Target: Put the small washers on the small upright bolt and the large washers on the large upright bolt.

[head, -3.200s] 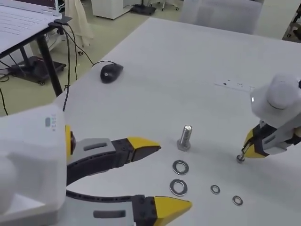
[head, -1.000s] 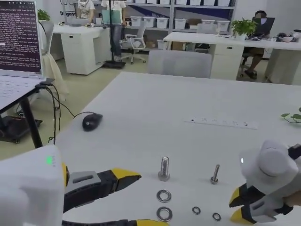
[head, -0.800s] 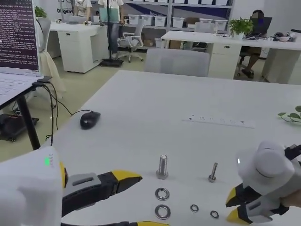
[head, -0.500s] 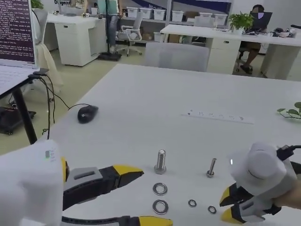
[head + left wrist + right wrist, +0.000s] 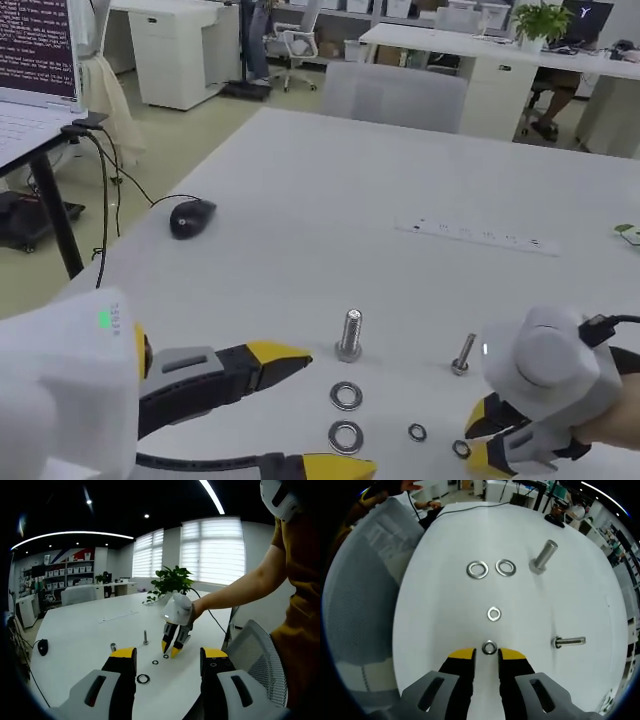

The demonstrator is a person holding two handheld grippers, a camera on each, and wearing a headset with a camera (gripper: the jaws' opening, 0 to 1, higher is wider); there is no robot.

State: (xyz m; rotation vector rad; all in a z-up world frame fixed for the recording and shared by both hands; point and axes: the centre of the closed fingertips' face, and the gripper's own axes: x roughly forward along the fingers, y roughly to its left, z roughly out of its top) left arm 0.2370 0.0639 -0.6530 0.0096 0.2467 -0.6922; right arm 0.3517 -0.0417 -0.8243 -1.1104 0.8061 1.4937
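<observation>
The large bolt [image 5: 349,335] [image 5: 543,555] and the small bolt [image 5: 463,355] [image 5: 569,641] stand upright on the white table [image 5: 300,200]. Two large washers [image 5: 346,396] [image 5: 346,436] lie flat in front of the large bolt. Two small washers lie in front of the small bolt, one [image 5: 417,432] [image 5: 494,613] free. My right gripper [image 5: 476,440] [image 5: 488,654] is open, low over the table, with the other small washer [image 5: 489,647] right at its fingertips and not gripped. My left gripper [image 5: 315,410] [image 5: 168,653] is open and holds nothing, to the left of the large washers.
A black mouse [image 5: 192,215] lies at the far left of the table and a white power strip [image 5: 480,235] at the back. A grey chair [image 5: 395,95] stands behind the table. A laptop [image 5: 35,60] sits on a stand at the left.
The right gripper has left the small bolt, which now stands free, and has come down to the nearer small washer. The head camera has tilted. The left gripper has stayed about where it was.
</observation>
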